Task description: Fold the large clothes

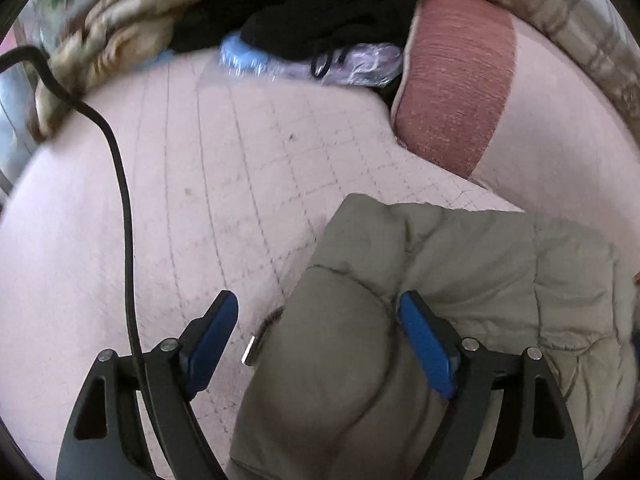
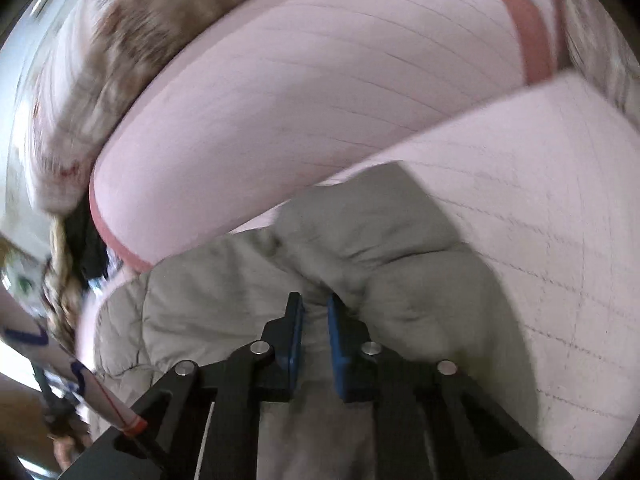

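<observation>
Fingers on my left gripper (image 1: pixel 318 334) stood wide apart, two blue pads straddling a puffy fold of the one khaki quilted jacket (image 1: pixel 460 280) without closing on it. My right gripper (image 2: pixel 315 322) had its two fingers narrowed to a slim gap, pinching a ridge of the same jacket (image 2: pixel 400 280). The jacket lay bunched on the pale pink quilted bed cover (image 1: pixel 200 180), near the bed's lower right in the left wrist view. One zipper pull (image 1: pixel 249 350) showed at its edge. One black cable (image 1: pixel 120 176) trailed across the cover. Beyond sat one pink pillow (image 1: pixel 456 80), one dark garment pile (image 1: pixel 312 12), one crinkled plastic bag (image 1: pixel 360 64) and one brown patterned blanket (image 1: pixel 120 32).
</observation>
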A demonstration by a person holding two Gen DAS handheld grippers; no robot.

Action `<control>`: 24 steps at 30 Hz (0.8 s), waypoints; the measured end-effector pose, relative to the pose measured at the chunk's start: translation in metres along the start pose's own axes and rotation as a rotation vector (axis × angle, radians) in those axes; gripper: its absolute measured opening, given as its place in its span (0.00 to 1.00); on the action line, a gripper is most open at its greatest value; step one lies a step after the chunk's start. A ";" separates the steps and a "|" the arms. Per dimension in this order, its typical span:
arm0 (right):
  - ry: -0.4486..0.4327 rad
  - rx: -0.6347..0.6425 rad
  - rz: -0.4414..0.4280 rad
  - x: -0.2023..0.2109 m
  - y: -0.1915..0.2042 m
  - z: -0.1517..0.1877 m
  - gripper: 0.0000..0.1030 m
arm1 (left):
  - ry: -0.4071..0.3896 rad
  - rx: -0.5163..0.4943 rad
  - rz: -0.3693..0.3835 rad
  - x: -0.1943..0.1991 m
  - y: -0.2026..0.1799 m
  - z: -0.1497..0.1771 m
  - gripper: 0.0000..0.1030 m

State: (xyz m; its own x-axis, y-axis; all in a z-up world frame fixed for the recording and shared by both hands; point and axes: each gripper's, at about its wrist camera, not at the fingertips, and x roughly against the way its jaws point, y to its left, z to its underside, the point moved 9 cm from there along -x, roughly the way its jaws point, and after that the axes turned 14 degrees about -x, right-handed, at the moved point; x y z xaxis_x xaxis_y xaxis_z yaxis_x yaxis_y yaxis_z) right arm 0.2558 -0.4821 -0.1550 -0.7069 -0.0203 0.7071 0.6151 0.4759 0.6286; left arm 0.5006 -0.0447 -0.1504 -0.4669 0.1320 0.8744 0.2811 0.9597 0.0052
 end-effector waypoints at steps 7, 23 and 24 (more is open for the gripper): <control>-0.011 -0.019 0.043 0.013 -0.007 -0.001 0.10 | -0.014 -0.021 -0.049 0.011 0.005 -0.001 0.81; -0.131 0.221 0.233 0.131 -0.032 0.060 0.75 | -0.138 -0.092 -0.054 0.131 0.031 0.087 0.81; -0.121 0.246 0.225 0.128 -0.027 0.073 0.75 | -0.132 -0.110 -0.045 0.131 0.022 0.095 0.81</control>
State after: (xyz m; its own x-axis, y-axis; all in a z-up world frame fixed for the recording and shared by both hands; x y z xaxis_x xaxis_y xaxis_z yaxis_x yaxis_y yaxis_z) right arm 0.1237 -0.4336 -0.1049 -0.6083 0.2065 0.7664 0.6682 0.6543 0.3541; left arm 0.3659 0.0177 -0.0818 -0.5856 0.1276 0.8005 0.3436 0.9335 0.1025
